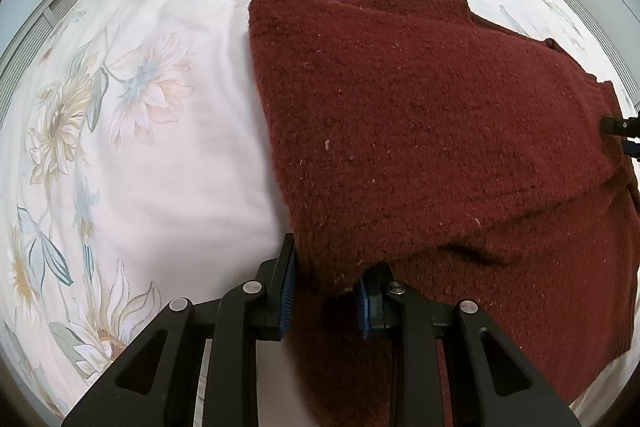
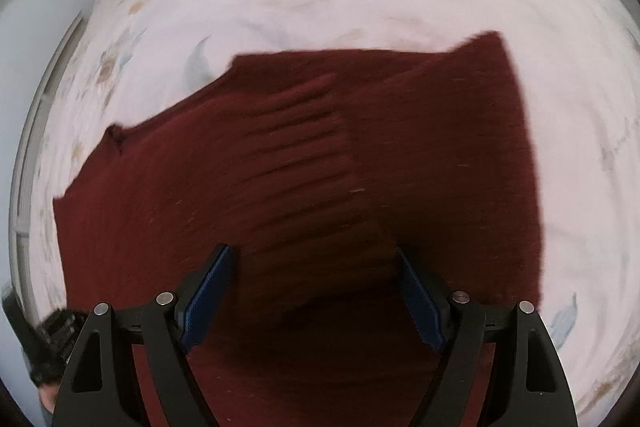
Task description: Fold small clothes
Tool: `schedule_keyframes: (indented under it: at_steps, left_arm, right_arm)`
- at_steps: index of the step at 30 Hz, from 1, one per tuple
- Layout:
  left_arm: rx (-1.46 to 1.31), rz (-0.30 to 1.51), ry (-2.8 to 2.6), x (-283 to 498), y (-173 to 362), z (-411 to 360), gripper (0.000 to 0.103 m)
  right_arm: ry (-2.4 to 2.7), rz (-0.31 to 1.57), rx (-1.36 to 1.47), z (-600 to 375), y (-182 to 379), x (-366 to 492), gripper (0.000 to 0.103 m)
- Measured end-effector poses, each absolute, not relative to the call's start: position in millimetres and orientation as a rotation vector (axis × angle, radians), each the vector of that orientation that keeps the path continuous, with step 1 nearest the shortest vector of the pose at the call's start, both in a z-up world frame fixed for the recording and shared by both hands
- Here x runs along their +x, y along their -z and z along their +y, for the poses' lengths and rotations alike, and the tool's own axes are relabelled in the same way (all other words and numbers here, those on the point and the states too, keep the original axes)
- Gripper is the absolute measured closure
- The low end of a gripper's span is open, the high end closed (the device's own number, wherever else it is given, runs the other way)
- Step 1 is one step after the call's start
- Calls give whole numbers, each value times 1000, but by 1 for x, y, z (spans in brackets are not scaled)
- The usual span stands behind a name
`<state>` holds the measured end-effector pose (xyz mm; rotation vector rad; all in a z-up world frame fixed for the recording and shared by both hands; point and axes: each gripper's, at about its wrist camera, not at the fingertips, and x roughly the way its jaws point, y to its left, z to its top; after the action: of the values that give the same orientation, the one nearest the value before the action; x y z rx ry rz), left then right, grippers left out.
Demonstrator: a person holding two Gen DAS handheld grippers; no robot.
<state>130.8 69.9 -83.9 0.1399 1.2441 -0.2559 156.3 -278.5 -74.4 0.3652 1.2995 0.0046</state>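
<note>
Sweater (image 1: 420, 131) half-folded on the flowered bed (image 1: 160, 147), near edge pinched in your left tongs (image 1: 326, 291).

The dark red knit lies folded over itself on the sheet. Your left tongs are clamped on its near corner, with the fabric bunched between the blue pads (image 1: 289, 291), probably to anchor that edge while the other side is worked. Your right tongs (image 2: 316, 295) hang over the sweater's ribbed part with the jaws spread and nothing pinched: cloth lies below and between the fingers, but the pads (image 2: 208, 299) are clear of it. That view is blurred, so whether they brush the knit cannot be told.
</note>
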Motion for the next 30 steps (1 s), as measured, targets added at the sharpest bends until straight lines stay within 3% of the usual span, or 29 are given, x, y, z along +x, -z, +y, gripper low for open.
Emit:
schedule_keyframes:
  at_steps: [1,3,12,20,23,26,28,30]
  left_arm:
    - [139,1245,255,131,84,69,81]
    - [137,1245,253,130,83,69,81]
    - [138,1235,258,127,75,74,81]
    - [151,1237,238,131,85,68,79]
    - [167,1220,224,129,88,64,78]
    - [182,1208,206,128,87,60,76]
    - [191,1202,183,126,84,59,72]
    - [211,1181,144,123,76,58,52]
  right_arm:
    - [-24,1298,354,-276,77,160,72]
    - [-81,1289,382,-272,75,160,92]
    - [-47,1152,234,-272,29,133,94]
    - [-12,1217,186,-282,68,115,93]
    - [-10,1207,193,-283,76,111,91]
    - [7,1196,165,-284,71,107,75]
    - [42,1195,124,-287,68,105,40]
    - [57,1184,113,-293,62,99,30]
